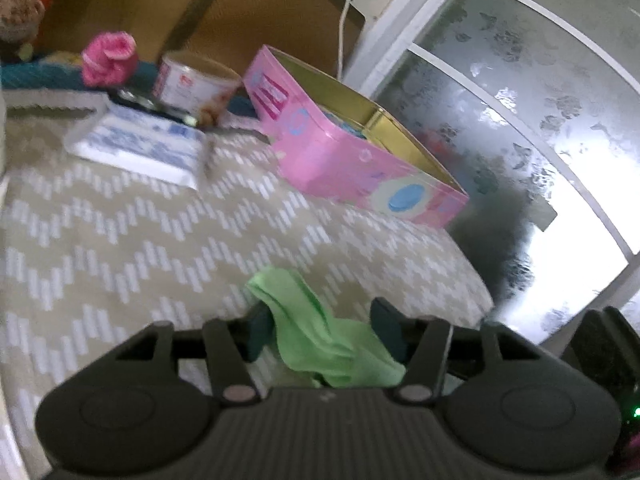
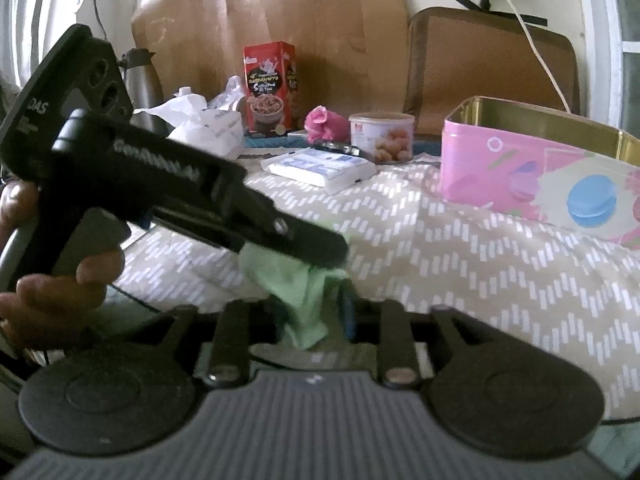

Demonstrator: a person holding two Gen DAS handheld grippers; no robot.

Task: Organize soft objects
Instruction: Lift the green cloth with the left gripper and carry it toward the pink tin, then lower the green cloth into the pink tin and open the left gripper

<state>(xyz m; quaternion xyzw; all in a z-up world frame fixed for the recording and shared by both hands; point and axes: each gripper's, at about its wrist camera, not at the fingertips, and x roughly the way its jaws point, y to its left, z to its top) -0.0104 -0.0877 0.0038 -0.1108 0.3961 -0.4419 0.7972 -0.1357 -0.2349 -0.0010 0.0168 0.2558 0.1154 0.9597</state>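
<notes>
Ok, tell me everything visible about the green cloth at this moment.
The green cloth is a small, thin, pale green piece of soft fabric, crumpled and folded on itself. It lies on the chevron-patterned table cover, near its front edge, short of the open pink tin. It sits between the parted fingers of both the left hand-held gripper and the right hand-held gripper; neither visibly pinches it.

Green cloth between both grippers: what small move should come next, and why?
Probably close the left gripper back on the green cloth. Its fingers stand apart with the cloth loose between them, the right gripper looks open too, and the pink tin stands open beyond.
</notes>
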